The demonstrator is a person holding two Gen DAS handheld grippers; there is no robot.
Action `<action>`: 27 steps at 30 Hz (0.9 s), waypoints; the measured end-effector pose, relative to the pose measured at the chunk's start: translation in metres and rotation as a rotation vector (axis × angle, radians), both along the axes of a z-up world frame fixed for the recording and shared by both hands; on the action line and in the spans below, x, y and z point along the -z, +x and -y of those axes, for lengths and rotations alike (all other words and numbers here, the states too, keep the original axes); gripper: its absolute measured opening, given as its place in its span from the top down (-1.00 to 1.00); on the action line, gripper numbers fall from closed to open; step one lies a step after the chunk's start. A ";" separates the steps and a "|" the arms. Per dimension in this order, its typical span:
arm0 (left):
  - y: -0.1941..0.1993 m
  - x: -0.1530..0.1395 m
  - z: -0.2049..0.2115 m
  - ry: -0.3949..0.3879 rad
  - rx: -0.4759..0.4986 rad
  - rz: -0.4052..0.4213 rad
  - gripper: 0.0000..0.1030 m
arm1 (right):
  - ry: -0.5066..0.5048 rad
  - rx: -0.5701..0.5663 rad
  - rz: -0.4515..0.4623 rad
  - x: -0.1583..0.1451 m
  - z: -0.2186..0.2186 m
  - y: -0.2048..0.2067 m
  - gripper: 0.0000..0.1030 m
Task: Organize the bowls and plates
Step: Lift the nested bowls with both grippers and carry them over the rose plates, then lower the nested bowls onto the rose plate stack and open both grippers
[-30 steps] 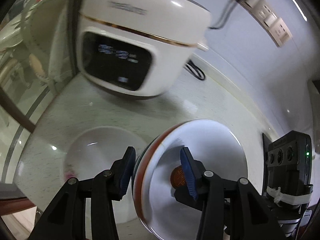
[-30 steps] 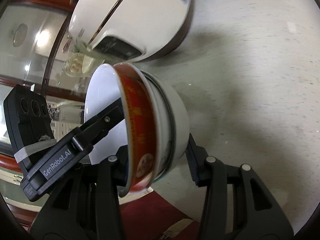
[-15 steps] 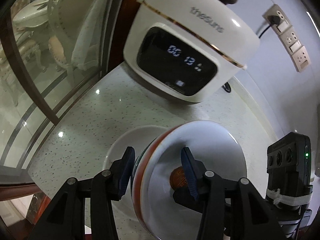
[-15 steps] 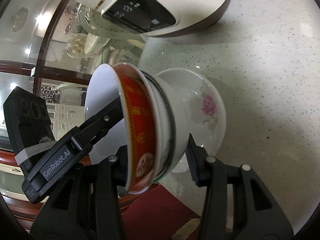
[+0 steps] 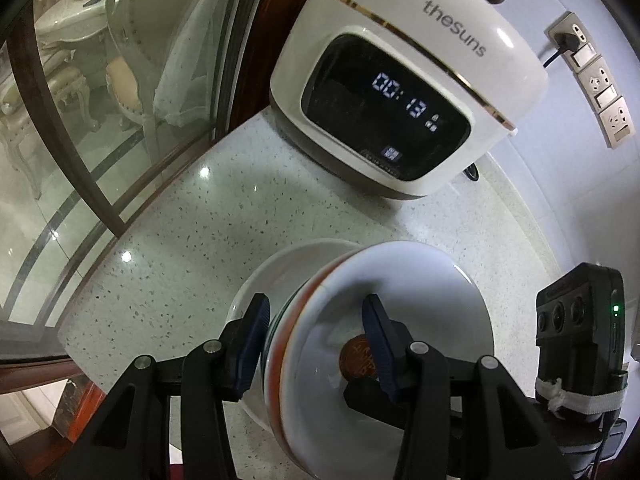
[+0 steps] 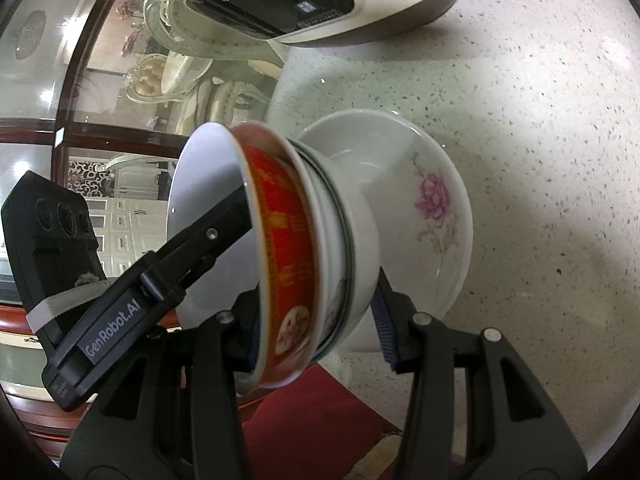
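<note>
Both grippers hold one nested stack of bowls, tilted on edge: a red-patterned bowl point(image 6: 286, 248) with white bowls point(image 6: 356, 240) nested behind it. My left gripper point(image 5: 316, 344) is shut across the stack's rims point(image 5: 400, 304). My right gripper point(image 6: 316, 320) is shut on the same stack from the other side. The stack hangs just above a white plate with a pink flower point(image 6: 436, 200), which lies on the speckled counter and also shows in the left wrist view point(image 5: 272, 276).
A white rice cooker point(image 5: 404, 92) with a lit display stands behind the plate. Glass cabinet doors point(image 5: 92, 92) close off the counter's left end. Wall sockets point(image 5: 592, 80) sit at the right. The counter edge point(image 6: 352, 376) lies just below the plate.
Both grippers have carried the bowl stack away from the rice cooker and over the flowered plate, which has come fully into view beneath the stack.
</note>
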State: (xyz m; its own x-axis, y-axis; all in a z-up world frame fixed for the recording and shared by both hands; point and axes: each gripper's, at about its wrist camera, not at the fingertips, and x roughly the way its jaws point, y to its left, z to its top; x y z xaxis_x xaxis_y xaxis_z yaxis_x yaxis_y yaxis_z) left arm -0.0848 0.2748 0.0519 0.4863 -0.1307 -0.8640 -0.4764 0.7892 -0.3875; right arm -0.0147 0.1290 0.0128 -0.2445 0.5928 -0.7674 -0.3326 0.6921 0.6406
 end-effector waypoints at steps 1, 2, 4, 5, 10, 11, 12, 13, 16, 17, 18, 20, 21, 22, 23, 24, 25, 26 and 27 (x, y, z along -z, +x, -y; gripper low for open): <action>0.000 0.002 0.001 -0.005 -0.001 -0.002 0.06 | -0.007 0.000 0.009 0.001 0.000 0.000 0.04; 0.000 0.005 0.001 -0.009 -0.002 -0.003 0.06 | -0.011 0.003 0.015 0.000 0.001 0.000 0.04; 0.001 0.009 0.000 -0.009 -0.009 -0.008 0.06 | -0.010 0.003 0.022 0.002 0.001 0.000 0.04; 0.001 0.009 -0.001 -0.008 -0.010 -0.012 0.06 | -0.009 0.004 0.018 0.004 0.000 0.001 0.04; 0.000 0.011 -0.002 -0.002 -0.021 0.002 0.06 | -0.007 -0.006 0.044 0.006 -0.007 0.002 0.03; -0.001 0.011 -0.002 -0.003 -0.023 0.000 0.06 | -0.006 -0.007 0.049 0.006 -0.008 0.002 0.03; -0.002 0.010 -0.003 -0.003 -0.023 0.000 0.06 | -0.009 -0.008 0.051 0.005 -0.010 0.002 0.02; -0.002 0.009 -0.002 0.004 -0.018 -0.001 0.06 | -0.014 -0.012 0.052 0.005 -0.011 0.002 0.01; 0.000 0.009 -0.002 0.010 -0.007 -0.004 0.06 | -0.023 -0.023 0.052 0.005 -0.012 -0.001 -0.03; -0.001 0.009 -0.003 0.006 -0.006 -0.003 0.06 | -0.023 -0.022 0.050 0.005 -0.012 -0.002 -0.04; -0.001 0.009 -0.002 0.004 -0.007 -0.003 0.05 | -0.024 -0.021 0.050 0.005 -0.012 -0.002 -0.04; -0.002 0.006 -0.002 0.005 -0.011 0.001 0.04 | -0.031 -0.016 0.044 0.004 -0.012 -0.001 -0.11; -0.003 0.005 -0.002 0.010 -0.011 0.003 0.02 | -0.034 -0.011 0.040 0.003 -0.011 -0.001 -0.13; -0.003 0.003 -0.001 0.017 -0.011 0.005 0.02 | -0.037 -0.007 0.036 0.003 -0.009 -0.001 -0.19; -0.003 0.002 -0.001 0.023 -0.010 0.008 0.01 | -0.036 -0.002 0.032 0.003 -0.008 -0.002 -0.22; -0.004 0.000 0.000 0.029 -0.011 0.013 0.00 | -0.030 0.002 0.027 0.003 -0.007 -0.002 -0.23; -0.004 -0.002 0.000 0.034 -0.010 0.015 -0.01 | -0.026 0.005 0.025 0.003 -0.006 -0.002 -0.25; -0.004 -0.003 0.000 0.038 -0.008 0.015 -0.01 | -0.025 0.006 0.026 0.002 -0.005 -0.003 -0.25; -0.004 -0.003 0.001 0.041 -0.006 0.014 -0.03 | -0.026 0.006 0.030 0.001 -0.004 -0.003 -0.25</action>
State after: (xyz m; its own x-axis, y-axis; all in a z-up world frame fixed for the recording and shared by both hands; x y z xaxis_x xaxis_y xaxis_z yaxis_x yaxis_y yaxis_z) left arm -0.0891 0.2740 0.0551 0.4992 -0.0922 -0.8616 -0.4762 0.8015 -0.3617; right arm -0.0177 0.1331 0.0113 -0.2176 0.5742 -0.7893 -0.3468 0.7104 0.6124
